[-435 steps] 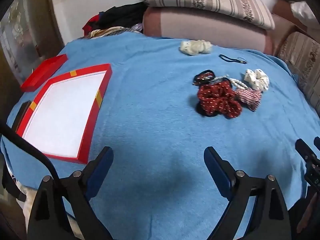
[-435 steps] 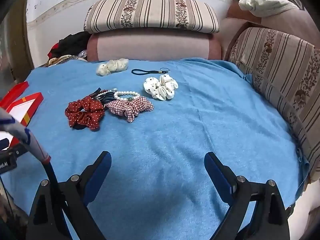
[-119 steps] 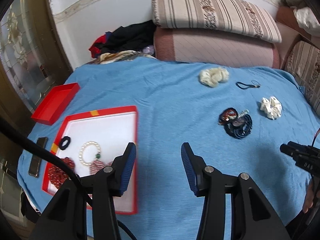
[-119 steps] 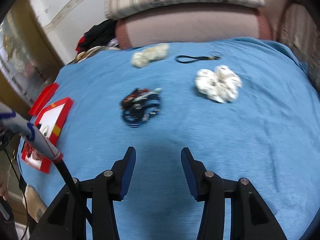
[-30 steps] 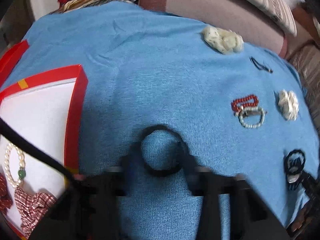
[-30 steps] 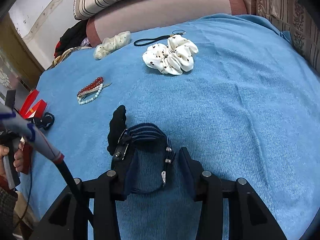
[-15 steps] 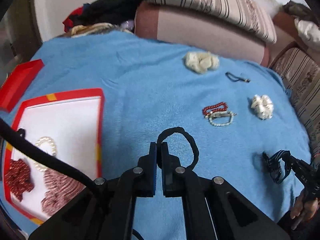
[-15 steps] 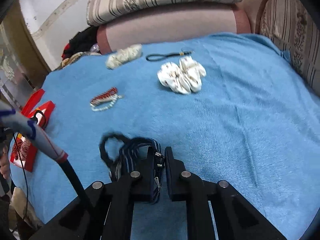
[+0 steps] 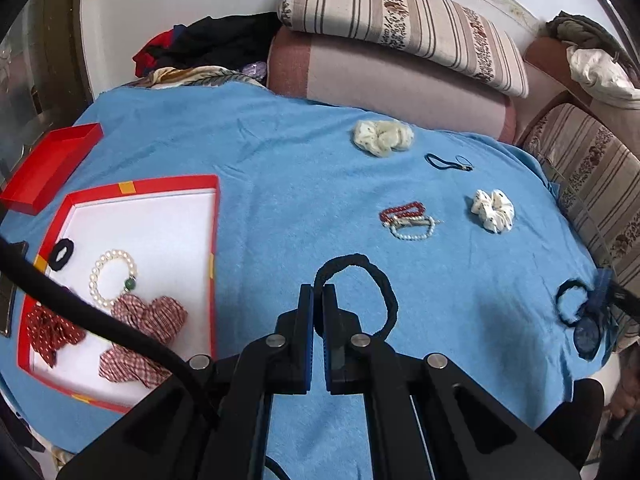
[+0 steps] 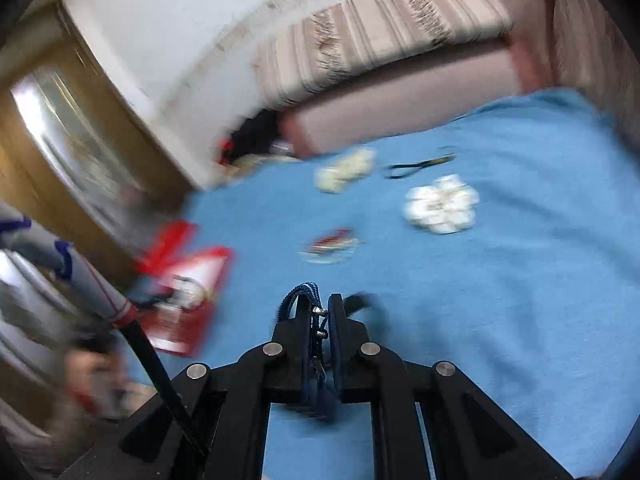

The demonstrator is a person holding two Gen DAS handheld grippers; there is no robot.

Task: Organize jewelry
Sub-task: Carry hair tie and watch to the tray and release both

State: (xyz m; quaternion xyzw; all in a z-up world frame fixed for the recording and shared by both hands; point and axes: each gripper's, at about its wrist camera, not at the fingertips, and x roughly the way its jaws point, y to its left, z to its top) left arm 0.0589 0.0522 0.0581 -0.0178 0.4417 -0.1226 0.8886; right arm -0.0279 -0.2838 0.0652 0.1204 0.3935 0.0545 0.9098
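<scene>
Left tongs point(image 9: 318, 300) clamped on a black hair tie point(image 9: 362, 288), now lifted clear of the blue-covered worktop point(image 9: 280, 168) where a second ago it lay flat. Right tongs point(image 10: 320, 312) pinched on a bundle of dark blue bands point(image 10: 304, 294), likewise raised, view blurred. Both loads likely bound for the red tray point(image 9: 214, 240) at the worktop's left edge, already holding scrunchies and a pearl bracelet point(image 9: 114, 278).

i see a black hair tie point(image 9: 372, 280) pinched upright, and a red tray point(image 9: 214, 240) holding scrunchies point(image 9: 148, 320) and pearls point(image 9: 114, 278).
</scene>
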